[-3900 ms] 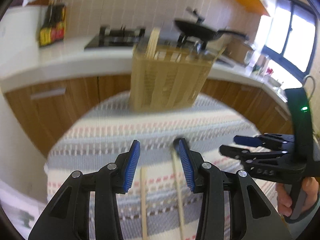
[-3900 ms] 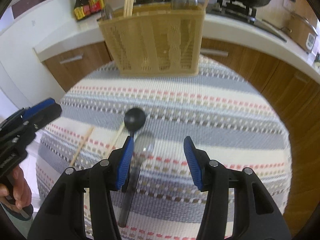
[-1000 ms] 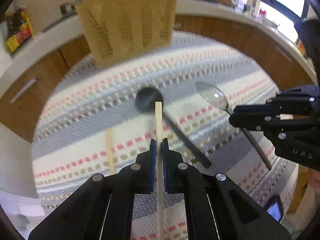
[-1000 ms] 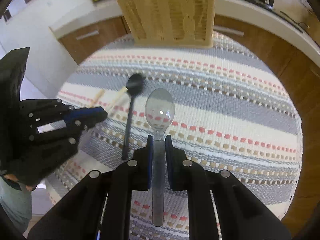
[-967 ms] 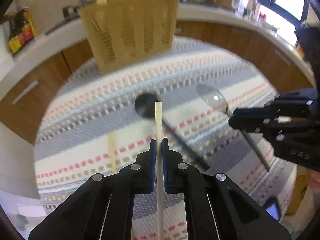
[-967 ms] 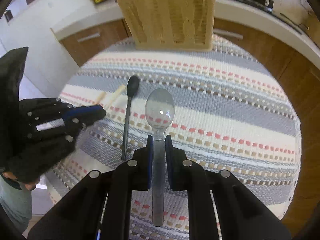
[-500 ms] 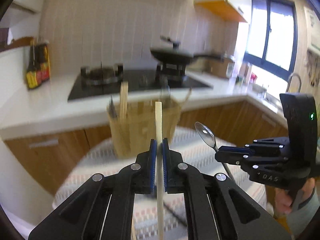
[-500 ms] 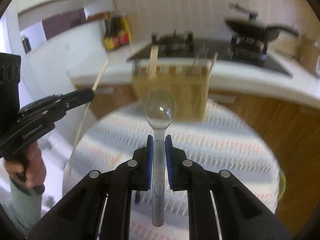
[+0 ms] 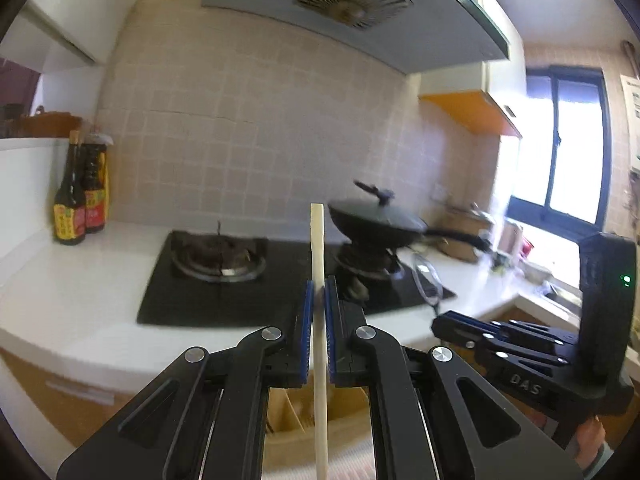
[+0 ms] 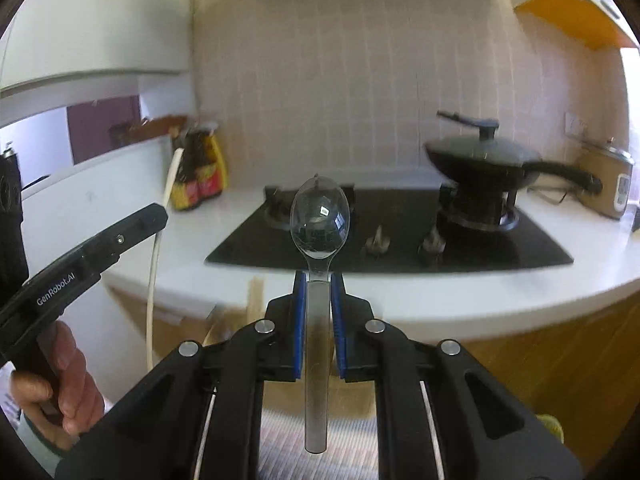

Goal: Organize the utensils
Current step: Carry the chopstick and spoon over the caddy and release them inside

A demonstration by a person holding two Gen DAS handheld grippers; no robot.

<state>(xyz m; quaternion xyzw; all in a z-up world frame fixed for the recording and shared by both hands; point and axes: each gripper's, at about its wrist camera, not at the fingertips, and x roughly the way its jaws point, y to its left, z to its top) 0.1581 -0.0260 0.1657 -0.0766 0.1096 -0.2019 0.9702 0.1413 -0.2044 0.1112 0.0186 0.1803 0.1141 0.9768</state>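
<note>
My left gripper [image 9: 318,292] is shut on a pale wooden chopstick [image 9: 318,248] that stands upright, raised well above the table. The wicker utensil basket [image 9: 304,436] shows low between the fingers, below the chopstick. My right gripper [image 10: 319,284] is shut on a clear plastic spoon [image 10: 320,220], bowl up. The right gripper also shows at the right of the left wrist view [image 9: 440,326], with the spoon [image 9: 427,282] above it. The left gripper [image 10: 160,214] and its chopstick [image 10: 154,264] show at the left of the right wrist view. The basket [image 10: 240,320] is mostly hidden behind the right fingers.
A white counter [image 9: 80,292] carries a black gas hob [image 9: 220,276], a lidded black wok [image 9: 376,224], sauce bottles [image 9: 78,196] at the left and a rice cooker [image 10: 608,184] at the right. Striped tablecloth [image 10: 280,444] shows at the bottom. Wooden cabinets [image 10: 560,364] lie under the counter.
Both grippers have risen and tilted up from the table with the chopstick and the spoon held; the table and basket have dropped to the bottom of both views.
</note>
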